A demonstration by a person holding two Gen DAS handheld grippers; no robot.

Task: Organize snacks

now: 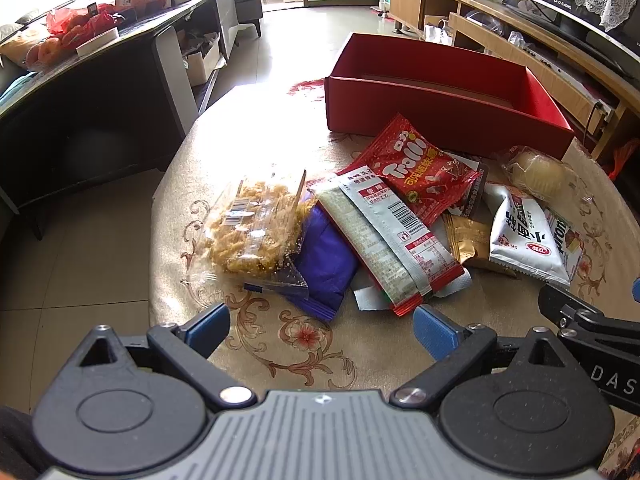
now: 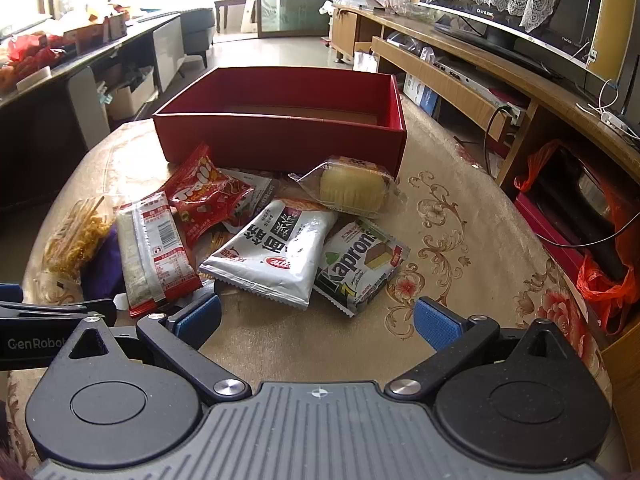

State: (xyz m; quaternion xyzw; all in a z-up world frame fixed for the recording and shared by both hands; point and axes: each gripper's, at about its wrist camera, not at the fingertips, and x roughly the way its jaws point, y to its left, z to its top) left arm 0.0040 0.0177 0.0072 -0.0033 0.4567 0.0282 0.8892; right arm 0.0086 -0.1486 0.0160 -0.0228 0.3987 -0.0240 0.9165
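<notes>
An empty red box stands at the far side of a table with a floral cloth. In front of it lies a pile of snacks: a red Trolli bag, a long red-and-white pack, a clear bag of yellow twists, a purple pack, a white bag, a Kapron wafer pack and a wrapped yellow cake. My left gripper is open and empty before the pile. My right gripper is open and empty near the wafer pack.
A dark low table with food and boxes stands on the left. A wooden TV stand with a television runs along the right. A red plastic bag lies beside the table's right edge. Tiled floor lies beyond.
</notes>
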